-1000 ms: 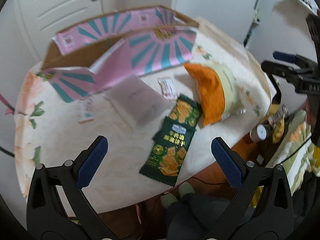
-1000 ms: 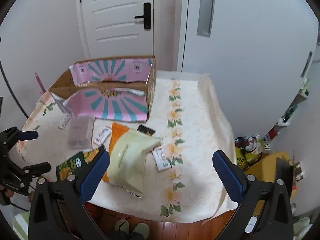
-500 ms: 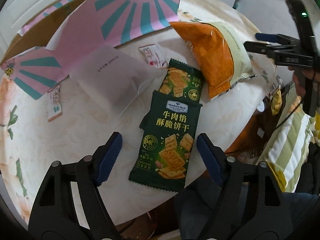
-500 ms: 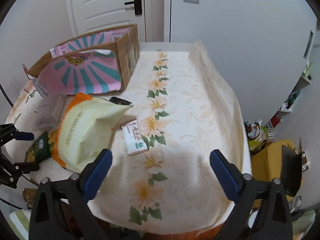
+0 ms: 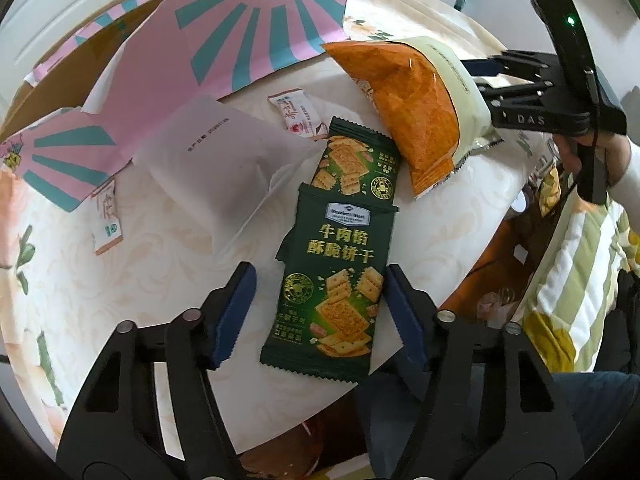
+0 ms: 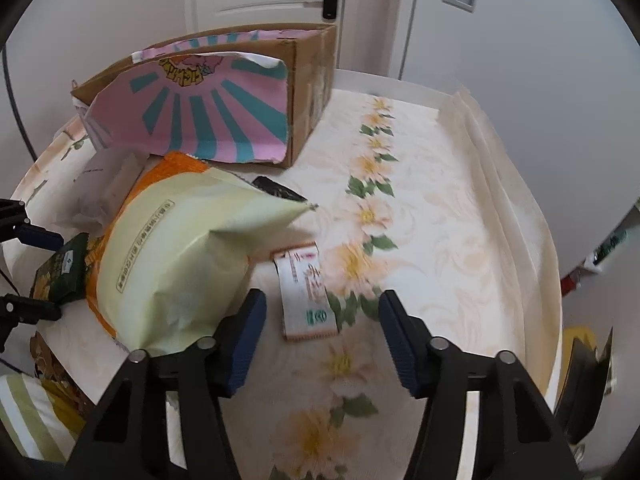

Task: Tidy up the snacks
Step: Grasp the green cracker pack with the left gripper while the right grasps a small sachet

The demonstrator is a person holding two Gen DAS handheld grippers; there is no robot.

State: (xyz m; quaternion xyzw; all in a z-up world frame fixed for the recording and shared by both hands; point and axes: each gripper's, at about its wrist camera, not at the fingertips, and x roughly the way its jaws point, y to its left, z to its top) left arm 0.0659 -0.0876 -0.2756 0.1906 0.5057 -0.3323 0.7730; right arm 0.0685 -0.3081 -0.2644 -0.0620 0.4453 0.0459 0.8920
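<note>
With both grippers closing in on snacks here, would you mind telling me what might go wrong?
1. The green cracker packet lies flat, overhanging the table edge; the closing left gripper may crumple it or push it off.
2. The closing right gripper straddles a small sachet beside the big orange-and-cream bag, which one finger might catch.

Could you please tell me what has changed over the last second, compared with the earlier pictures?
Both grippers came down toward the table, their fingers closing. The left gripper now straddles the green cracker pack, not yet pinched. The right gripper now frames the small white sachet, untouched. The orange bag, box and other packets stayed put.
</note>
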